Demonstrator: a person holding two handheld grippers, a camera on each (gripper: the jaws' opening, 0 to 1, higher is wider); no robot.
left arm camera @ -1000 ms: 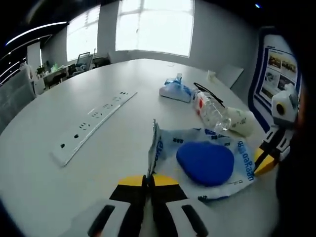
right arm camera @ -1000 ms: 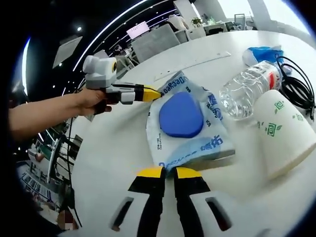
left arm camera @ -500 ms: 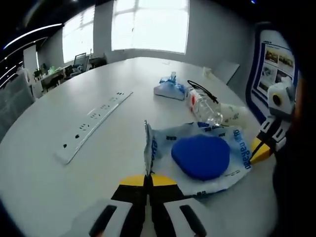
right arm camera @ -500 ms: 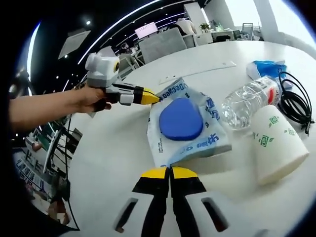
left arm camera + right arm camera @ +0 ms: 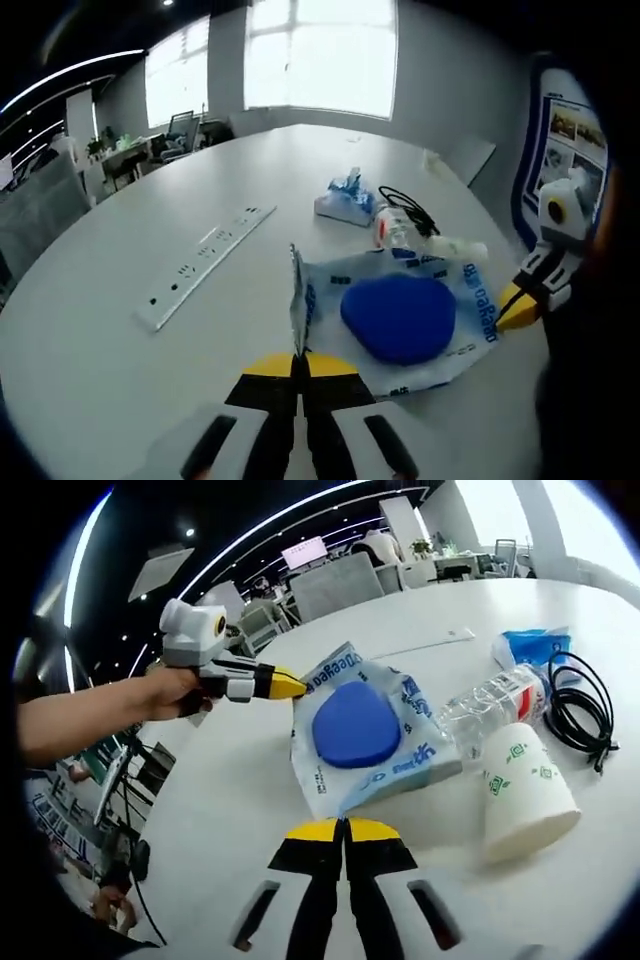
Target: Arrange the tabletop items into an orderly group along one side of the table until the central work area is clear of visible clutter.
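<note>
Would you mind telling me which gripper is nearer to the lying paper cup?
Right. The right gripper pinches the plastic bag's edge right beside the paper cup. The left gripper pinches the bag's far corner, with the bag between it and the cup.

The plastic bag [image 5: 400,310] hides most of the bottle [image 5: 395,230] behind it.

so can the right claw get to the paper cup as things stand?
Probably not yet. The right claw is shut on the edge of the plastic bag, as is the left claw. The paper cup lies on its side close by, nothing between, so it looks reachable once the bag is released.
</note>
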